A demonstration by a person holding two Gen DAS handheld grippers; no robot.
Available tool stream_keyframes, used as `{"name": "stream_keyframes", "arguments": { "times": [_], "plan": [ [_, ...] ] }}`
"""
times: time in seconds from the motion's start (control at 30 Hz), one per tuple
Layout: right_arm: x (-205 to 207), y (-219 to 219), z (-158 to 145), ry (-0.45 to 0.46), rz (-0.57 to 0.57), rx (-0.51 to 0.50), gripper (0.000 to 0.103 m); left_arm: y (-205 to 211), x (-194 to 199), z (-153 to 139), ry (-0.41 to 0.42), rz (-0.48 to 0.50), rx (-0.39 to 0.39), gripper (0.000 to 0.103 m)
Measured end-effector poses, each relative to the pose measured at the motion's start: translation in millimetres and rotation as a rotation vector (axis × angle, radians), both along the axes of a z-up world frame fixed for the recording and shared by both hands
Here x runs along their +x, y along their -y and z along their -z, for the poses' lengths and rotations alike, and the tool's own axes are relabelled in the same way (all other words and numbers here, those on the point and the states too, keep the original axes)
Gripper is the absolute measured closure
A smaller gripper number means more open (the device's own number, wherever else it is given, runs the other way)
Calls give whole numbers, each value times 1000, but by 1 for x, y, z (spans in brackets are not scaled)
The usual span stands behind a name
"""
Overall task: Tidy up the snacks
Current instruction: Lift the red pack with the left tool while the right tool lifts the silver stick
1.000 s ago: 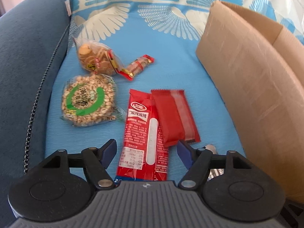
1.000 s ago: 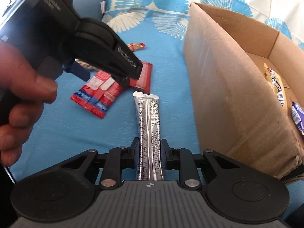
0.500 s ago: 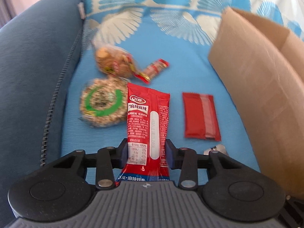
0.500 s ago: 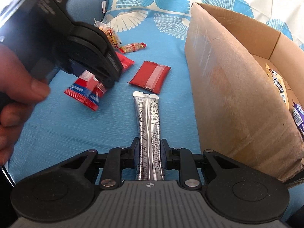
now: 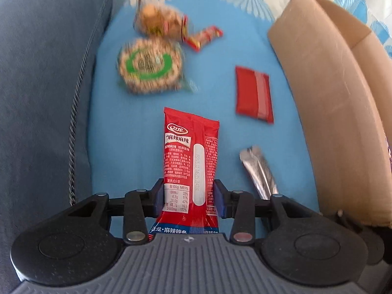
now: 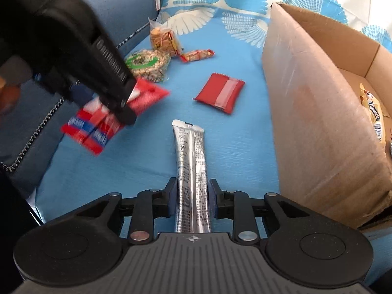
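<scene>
Left hand-held gripper [image 5: 189,199]: pads clamped on red spicy-strip packet [image 5: 189,161], lifted off the blue sofa cover [image 5: 215,78]. Right hand-held gripper [image 6: 191,199]: jaws just eased apart, silver stick packet [image 6: 191,161] between them, pads barely clear. Farther: flat red packet [image 6: 219,93], peanut disc [image 5: 149,67], cardboard box [image 6: 318,112] at the cover's right edge.

Cloth [image 5: 137,132]: light blue, white and blue fan motifs printed at frame top. Sofa arm [image 5: 44,78], left: dark blue-grey, twisted cord trim. Box [image 5: 338,112], right: plain brown cardboard. Held packet [image 5: 189,161]: red, white text, white stripe, blue band at its lower end. Flat packet [image 5: 253,95], centre right: red, paler stripe. Stick [image 6: 191,171]: silver, black print. Round pack [image 5: 149,67], upper left: tan grains, green ring label. Bag [image 5: 159,22] above it: orange-tan. Small wrapper [image 5: 204,36]: red and gold. Pads [image 5: 158,202]: blue, on black grippers.
</scene>
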State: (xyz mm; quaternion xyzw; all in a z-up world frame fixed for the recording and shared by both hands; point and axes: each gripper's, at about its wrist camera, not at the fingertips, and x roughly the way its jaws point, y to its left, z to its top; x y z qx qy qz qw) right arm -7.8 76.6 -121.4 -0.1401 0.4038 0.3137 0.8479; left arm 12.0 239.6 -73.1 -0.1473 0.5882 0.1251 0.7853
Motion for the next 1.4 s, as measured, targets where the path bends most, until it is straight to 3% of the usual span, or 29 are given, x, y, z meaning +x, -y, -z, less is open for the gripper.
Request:
{"name": "stream_keyframes", "arguments": {
  "times": [0.13, 0.2, 0.33, 0.4, 0.6, 0.63, 0.7, 0.77, 1.13, 1.4],
  "plan": [
    [7, 1, 1, -20, 36, 42, 58, 3, 1, 14, -56, 12, 8, 53],
    [11, 0, 5, -30, 44, 45, 58, 5, 4, 18, -75, 16, 20, 45],
    [13, -4, 10, -22, 25, 29, 57, 9, 10, 25, -101, 26, 42, 41],
    [13, -4, 11, -24, 7, 32, 57, 13, 12, 26, -100, 36, 48, 33],
    [15, -6, 12, -11, -7, 28, 74, 19, 17, 31, -94, 51, 90, 28],
    [15, -6, 11, -7, -9, 30, 76, 22, 18, 32, -89, 53, 94, 29],
    [13, -6, 10, 6, -12, 32, 79, 20, 20, 31, -72, 53, 100, 47],
    [12, -5, 7, 24, -11, 39, 79, 19, 18, 28, -52, 40, 107, 53],
    [-4, 12, -28, 123, -20, 88, 80, 9, -13, -16, 161, -4, 82, 56],
    [-18, 40, -79, 222, -7, 205, 80, 14, -51, -55, 438, -9, 115, 56]
  ]
}}
